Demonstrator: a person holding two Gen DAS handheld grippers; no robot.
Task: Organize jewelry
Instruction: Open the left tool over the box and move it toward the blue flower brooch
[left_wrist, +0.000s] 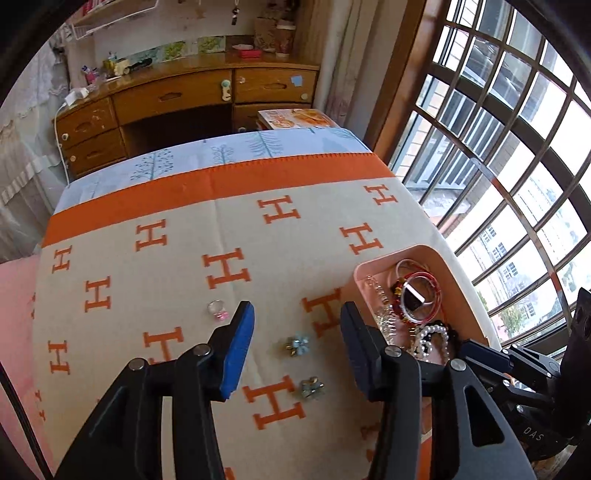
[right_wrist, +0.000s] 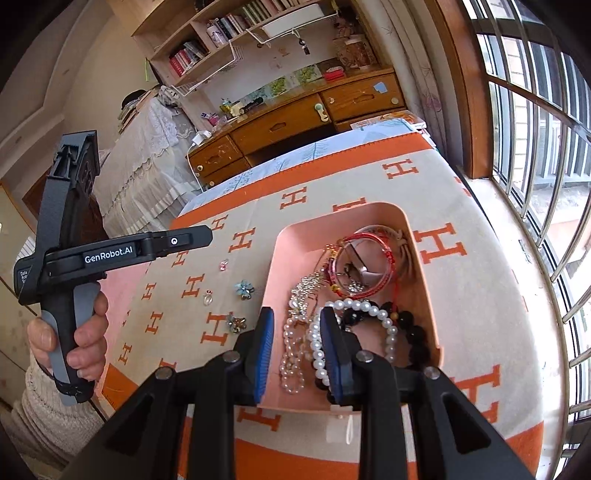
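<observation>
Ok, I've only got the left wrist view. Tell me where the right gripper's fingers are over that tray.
Observer: The right gripper hangs open over the near end of the pink tray, with part of a white pearl bracelet between its jaws.
Operator: Now check the blanket for anything my left finger hides.
Observer: A second small ring lies on the blanket, close to the blue flower brooch.
Operator: List what else sits at the tray's near end.
Observer: A long pearl necklace left of the bracelet, and a black bead bracelet on its right.
</observation>
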